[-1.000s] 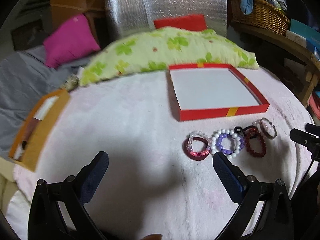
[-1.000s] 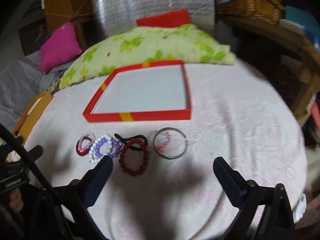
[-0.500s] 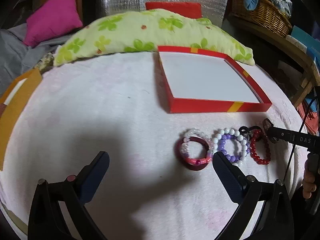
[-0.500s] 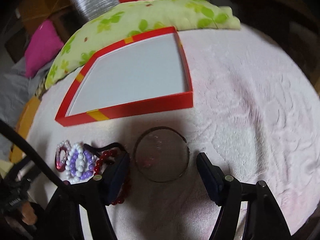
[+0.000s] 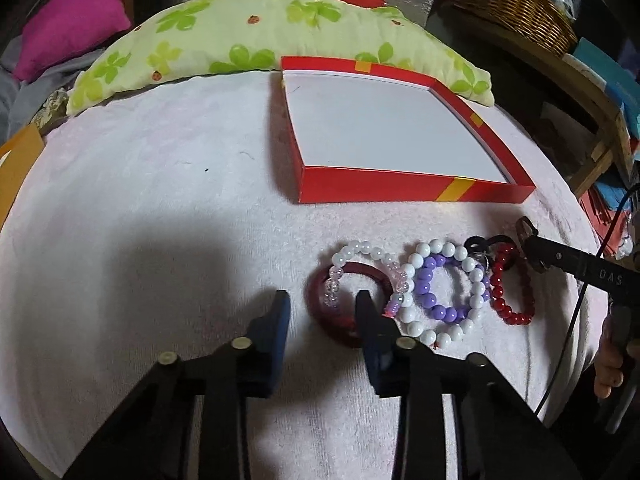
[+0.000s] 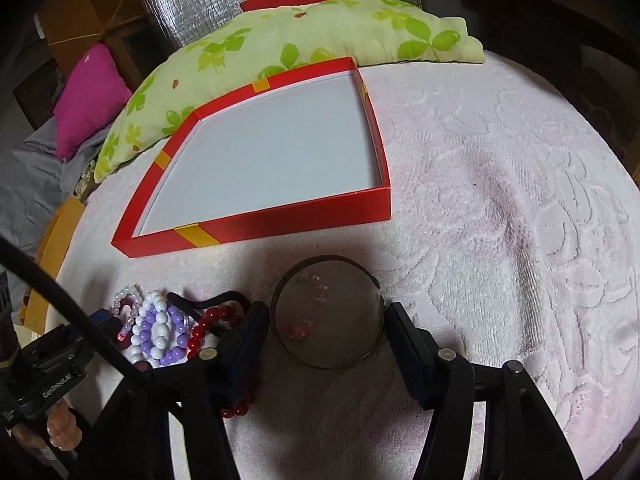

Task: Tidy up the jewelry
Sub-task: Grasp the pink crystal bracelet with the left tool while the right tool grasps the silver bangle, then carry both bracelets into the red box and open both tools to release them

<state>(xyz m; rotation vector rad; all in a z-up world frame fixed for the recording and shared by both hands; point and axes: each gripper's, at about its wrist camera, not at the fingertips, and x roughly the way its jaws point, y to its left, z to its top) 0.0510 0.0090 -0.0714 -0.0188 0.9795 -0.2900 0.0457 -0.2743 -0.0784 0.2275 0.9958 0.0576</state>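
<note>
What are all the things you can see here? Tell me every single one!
Red box: 1, red walls with yellow tape, white inside, nothing in it, far side of the blanket.
Dark red bangle: 1, leftmost of the row.
Clear and white bead bracelet: 1, lying over the bangle.
White and purple bead bracelet: 1, middle of the row.
Red bead bracelet: 1, next on the right.
Black hair tie: 1, behind the red beads.
Metal bangle: 1, rightmost.
Pink blanket: 1, under everything.
Green leaf pillow: 1, behind the box.
Magenta cushion: 1, far left.
Wicker basket: 1, far right.
Left gripper: straddling the dark red bangle's rim.
Right gripper: around the metal bangle.
</note>
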